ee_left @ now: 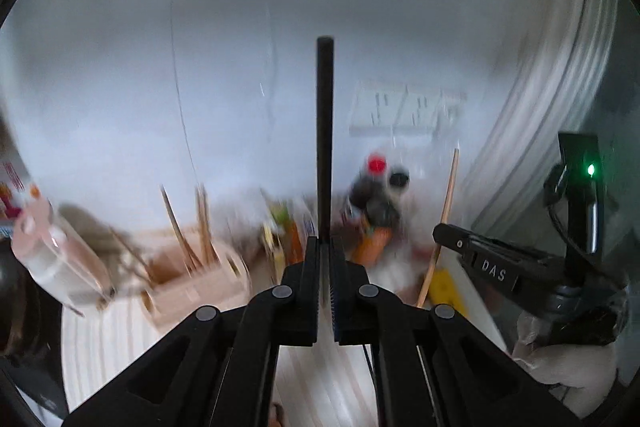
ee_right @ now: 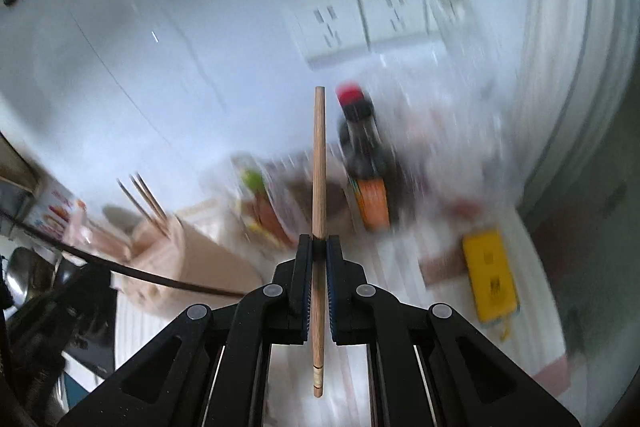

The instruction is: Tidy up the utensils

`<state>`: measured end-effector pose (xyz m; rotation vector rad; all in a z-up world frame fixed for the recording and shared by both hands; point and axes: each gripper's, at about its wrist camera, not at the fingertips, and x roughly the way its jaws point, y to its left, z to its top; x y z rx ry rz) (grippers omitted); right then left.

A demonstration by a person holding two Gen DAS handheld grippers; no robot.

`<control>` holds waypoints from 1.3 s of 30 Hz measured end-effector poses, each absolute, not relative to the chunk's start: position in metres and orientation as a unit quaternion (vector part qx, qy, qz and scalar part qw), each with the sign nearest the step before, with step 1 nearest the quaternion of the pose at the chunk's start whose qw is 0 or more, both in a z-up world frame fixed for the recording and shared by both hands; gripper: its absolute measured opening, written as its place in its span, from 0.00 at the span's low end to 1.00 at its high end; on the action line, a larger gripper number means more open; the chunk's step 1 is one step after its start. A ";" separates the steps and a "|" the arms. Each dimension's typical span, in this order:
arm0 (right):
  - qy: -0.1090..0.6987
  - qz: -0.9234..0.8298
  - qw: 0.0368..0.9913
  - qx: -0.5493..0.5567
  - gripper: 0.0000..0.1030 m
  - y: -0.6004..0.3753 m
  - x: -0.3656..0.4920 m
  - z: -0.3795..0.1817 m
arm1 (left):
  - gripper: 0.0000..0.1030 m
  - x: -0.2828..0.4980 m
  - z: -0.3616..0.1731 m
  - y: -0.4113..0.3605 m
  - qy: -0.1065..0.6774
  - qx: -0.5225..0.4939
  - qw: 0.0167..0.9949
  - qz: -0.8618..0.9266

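Chopsticks were what you carried, one in each hand. Your left gripper was clenched on a black chopstick, and your right gripper was clenched on a wooden chopstick; both sticks stood up past the fingertips, raised above the pale mat. I judged each to be light, stiff and smooth, so likely to pivot or slide in the pads. You held the wooden one near its middle, which looked the steadier hold; the black one seemed pinched nearer one end. Counted: one black stick, one wooden stick in hand, and at least three more, blurred, standing in the wooden holder. A red-capped bottle and a yellow packet lay beyond.
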<state>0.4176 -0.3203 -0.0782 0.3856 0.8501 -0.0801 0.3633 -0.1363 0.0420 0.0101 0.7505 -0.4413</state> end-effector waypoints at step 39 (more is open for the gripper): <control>0.674 -0.131 0.693 0.219 0.07 -0.409 0.352 -0.344 | 0.45 0.349 -0.273 -0.263 0.672 0.063 0.704 -0.221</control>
